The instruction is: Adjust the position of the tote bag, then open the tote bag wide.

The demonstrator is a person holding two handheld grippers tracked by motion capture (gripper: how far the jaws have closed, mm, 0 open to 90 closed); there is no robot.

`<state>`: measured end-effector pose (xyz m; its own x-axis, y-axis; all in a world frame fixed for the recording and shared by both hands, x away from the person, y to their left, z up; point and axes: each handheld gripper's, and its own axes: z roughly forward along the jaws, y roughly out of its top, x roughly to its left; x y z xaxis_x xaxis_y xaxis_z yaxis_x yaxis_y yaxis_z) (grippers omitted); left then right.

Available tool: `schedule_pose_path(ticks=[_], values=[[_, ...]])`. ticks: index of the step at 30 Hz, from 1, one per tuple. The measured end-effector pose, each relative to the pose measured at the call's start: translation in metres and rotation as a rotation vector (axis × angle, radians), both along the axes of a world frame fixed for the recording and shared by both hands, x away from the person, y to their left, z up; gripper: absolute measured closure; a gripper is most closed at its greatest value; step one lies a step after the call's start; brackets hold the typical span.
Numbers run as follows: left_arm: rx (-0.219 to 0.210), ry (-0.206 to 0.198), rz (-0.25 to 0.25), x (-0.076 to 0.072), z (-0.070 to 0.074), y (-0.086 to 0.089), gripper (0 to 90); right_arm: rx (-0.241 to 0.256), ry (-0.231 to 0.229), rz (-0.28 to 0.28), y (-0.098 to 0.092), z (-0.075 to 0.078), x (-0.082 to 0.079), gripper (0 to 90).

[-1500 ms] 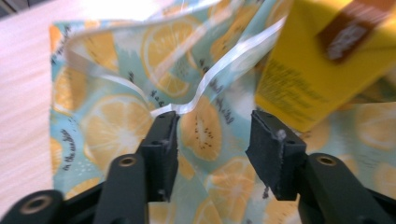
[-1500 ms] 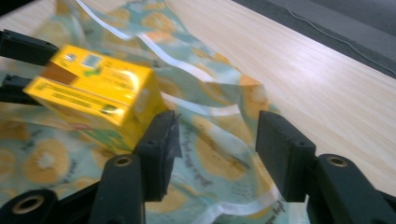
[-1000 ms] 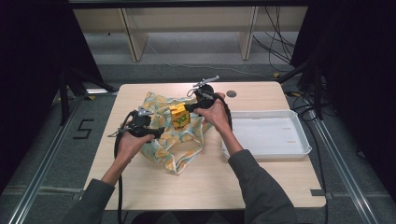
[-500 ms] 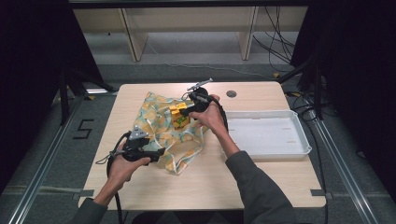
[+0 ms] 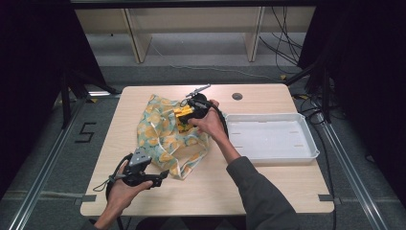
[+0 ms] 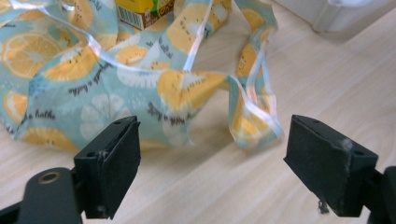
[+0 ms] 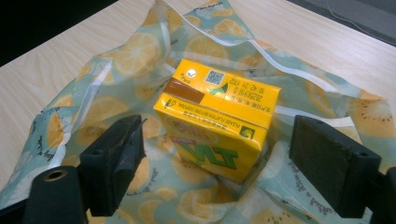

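Note:
A yellow drink carton [image 7: 219, 116] lies on a crumpled lemon-print bag [image 7: 93, 107] in the middle of the table. My right gripper [image 7: 217, 128] is open, with one jaw on each side of the carton and neither touching it. From above, the right gripper [image 5: 188, 111] sits over the carton [image 5: 181, 119] at the far end of the bag [image 5: 165, 141]. My left gripper [image 5: 162, 175] is open near the table's front left and holds nothing. In the left gripper view it [image 6: 212, 135] faces the bag's near hem [image 6: 187, 93], a short gap away.
A white tray [image 5: 306, 143] stands on the right side of the table, and its corner [image 6: 345, 14] shows at the top right of the left gripper view. A small dark disc [image 5: 237, 96] lies near the back edge. Bare wood surrounds the left gripper.
My left gripper has drawn back from the bag's left side toward the table's front left edge. The right gripper has stayed at the carton, shifting only slightly.

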<state>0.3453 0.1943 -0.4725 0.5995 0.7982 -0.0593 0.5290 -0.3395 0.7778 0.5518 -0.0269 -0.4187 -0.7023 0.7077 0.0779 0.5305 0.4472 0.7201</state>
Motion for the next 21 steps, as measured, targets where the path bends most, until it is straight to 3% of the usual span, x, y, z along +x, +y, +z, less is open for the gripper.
schedule_pose_path(ticks=[1,4,5,7,9,16,20,21], values=[[-0.007,-0.002,0.002,-0.003,-0.002,0.000,17.2,0.015,-0.005,-0.010,0.002,-0.002,0.000,18.1],[0.012,0.003,-0.006,-0.011,-0.006,0.002,17.2,-0.012,0.004,0.005,0.005,-0.003,-0.001,17.2],[0.006,0.000,-0.002,-0.013,-0.008,0.002,17.3,0.004,-0.004,-0.001,0.008,-0.005,-0.001,17.2],[0.029,0.003,-0.010,-0.017,-0.010,0.003,17.3,-0.008,0.000,0.010,0.009,-0.004,-0.001,17.2],[0.021,-0.003,-0.006,-0.020,-0.013,0.001,17.2,0.001,-0.007,0.001,0.012,-0.006,0.000,17.1],[0.060,0.012,-0.036,-0.027,-0.019,-0.002,17.3,-0.008,0.011,-0.005,0.013,-0.007,0.001,16.8],[0.060,0.001,-0.042,-0.028,-0.018,-0.001,17.3,-0.014,0.019,-0.020,0.015,-0.010,0.002,16.6],[0.044,0.004,-0.027,-0.029,-0.019,-0.001,17.3,-0.014,0.012,-0.020,0.015,-0.011,0.002,16.2]])
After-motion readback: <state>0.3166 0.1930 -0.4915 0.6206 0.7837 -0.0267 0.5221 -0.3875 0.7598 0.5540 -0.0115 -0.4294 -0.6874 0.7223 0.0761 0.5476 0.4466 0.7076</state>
